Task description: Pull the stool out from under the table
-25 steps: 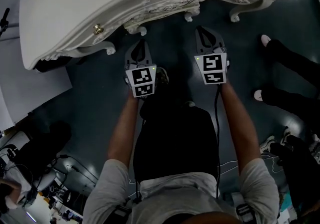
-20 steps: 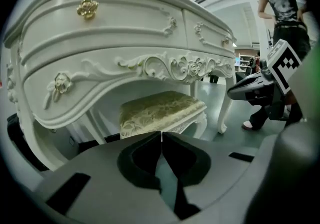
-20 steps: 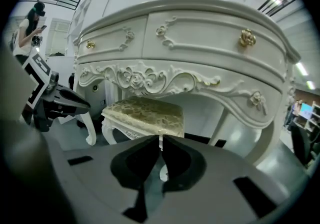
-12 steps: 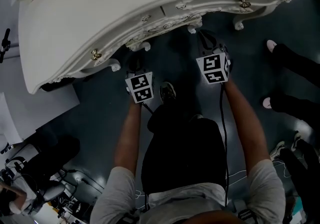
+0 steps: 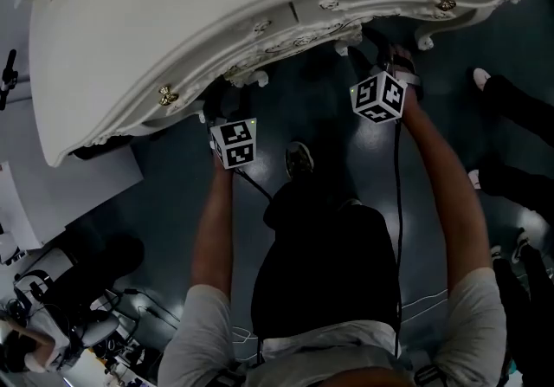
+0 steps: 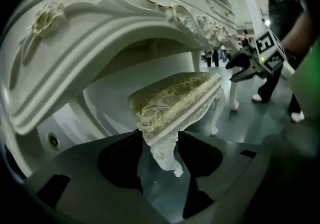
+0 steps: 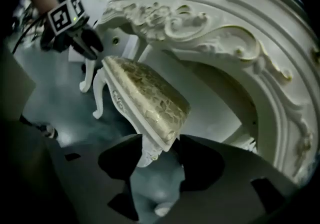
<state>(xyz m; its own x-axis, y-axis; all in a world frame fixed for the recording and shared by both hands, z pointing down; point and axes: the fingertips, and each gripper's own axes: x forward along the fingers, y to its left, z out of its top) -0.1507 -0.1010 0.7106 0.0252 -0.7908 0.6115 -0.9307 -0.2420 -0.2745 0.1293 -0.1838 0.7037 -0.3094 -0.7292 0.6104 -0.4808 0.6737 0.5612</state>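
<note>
While the gold-cushioned stool stands under the white dressing table, the left gripper and right gripper each straddle one of its near corner legs, jaws apart and just opened, not pressing; in the head view the table hides the stool and both jaw tips

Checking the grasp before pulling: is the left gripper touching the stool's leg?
Cannot tell. The left gripper view shows the stool's leg between the left gripper's jaws, which have just been opening, but neither contact nor a gap is plain.
</note>
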